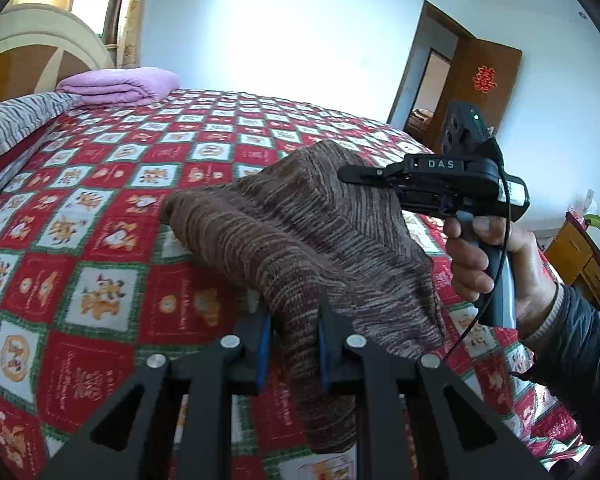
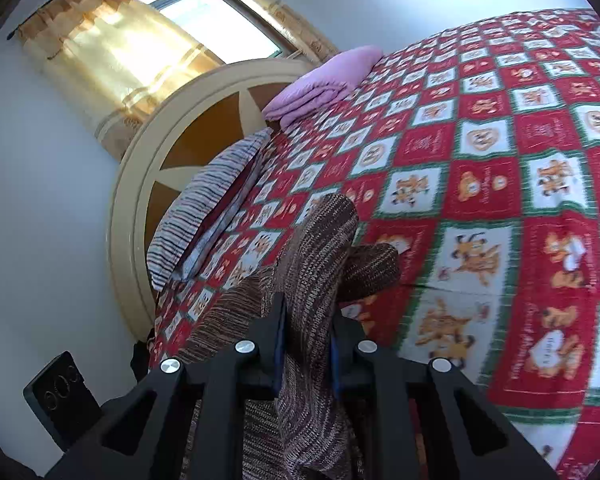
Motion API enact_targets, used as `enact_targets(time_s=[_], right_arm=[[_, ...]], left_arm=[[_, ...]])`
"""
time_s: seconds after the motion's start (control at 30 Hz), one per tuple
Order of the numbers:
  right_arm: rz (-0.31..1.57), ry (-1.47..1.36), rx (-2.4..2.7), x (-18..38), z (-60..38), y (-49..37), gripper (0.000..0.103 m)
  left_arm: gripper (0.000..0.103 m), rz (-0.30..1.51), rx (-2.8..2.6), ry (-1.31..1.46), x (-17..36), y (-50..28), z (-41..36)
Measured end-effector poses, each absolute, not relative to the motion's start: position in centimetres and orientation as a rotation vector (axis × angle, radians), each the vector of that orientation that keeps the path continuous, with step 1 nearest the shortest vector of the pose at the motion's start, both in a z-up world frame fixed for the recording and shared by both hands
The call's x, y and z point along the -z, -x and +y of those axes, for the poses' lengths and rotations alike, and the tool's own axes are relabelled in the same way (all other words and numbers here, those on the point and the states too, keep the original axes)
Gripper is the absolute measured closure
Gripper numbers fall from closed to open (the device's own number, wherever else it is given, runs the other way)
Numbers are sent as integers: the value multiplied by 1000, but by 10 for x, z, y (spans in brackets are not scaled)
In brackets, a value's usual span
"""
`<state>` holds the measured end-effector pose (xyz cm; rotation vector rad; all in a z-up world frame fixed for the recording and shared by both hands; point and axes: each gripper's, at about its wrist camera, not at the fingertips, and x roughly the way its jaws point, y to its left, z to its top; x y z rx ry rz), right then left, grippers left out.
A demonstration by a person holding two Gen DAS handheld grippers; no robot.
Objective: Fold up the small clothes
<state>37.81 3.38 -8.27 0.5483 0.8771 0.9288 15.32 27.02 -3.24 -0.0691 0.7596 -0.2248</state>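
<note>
Brown striped knit garment (image 1: 300,232), bunched, lifted above the bed.

Open bedspread ahead, clutter only along the headboard end

The red checked bedspread (image 1: 112,208) lies flat and bare across its wide middle, giving free passage on every side of the brown knit garment (image 1: 308,232), which is pinched up off the bed by the left gripper (image 1: 293,344) and the right gripper (image 1: 354,174), one near the other. At the head end a folded purple blanket (image 2: 324,80) and a striped pillow (image 2: 208,208) sit against the round headboard (image 2: 140,184), blocking that edge. A wooden cabinet (image 1: 584,256) stands beside the bed past the right hand (image 1: 496,264).
</note>
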Motion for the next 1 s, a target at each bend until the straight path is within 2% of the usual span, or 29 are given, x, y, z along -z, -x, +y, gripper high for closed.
enact_targets(time_s=[0.4, 0.77, 0.87, 1.0], right_arm=[[952, -514, -986, 98, 88, -377, 85], [997, -515, -963, 116, 97, -382, 85], [1017, -508, -931, 124, 97, -388, 85], [1054, -518, -880, 140, 95, -396, 85]], left_arm=[[84, 792, 166, 77, 42, -135, 302], [84, 834, 159, 96, 65, -127, 315], [82, 867, 154, 114, 77, -128, 319], [74, 892, 131, 85, 88, -125, 318]])
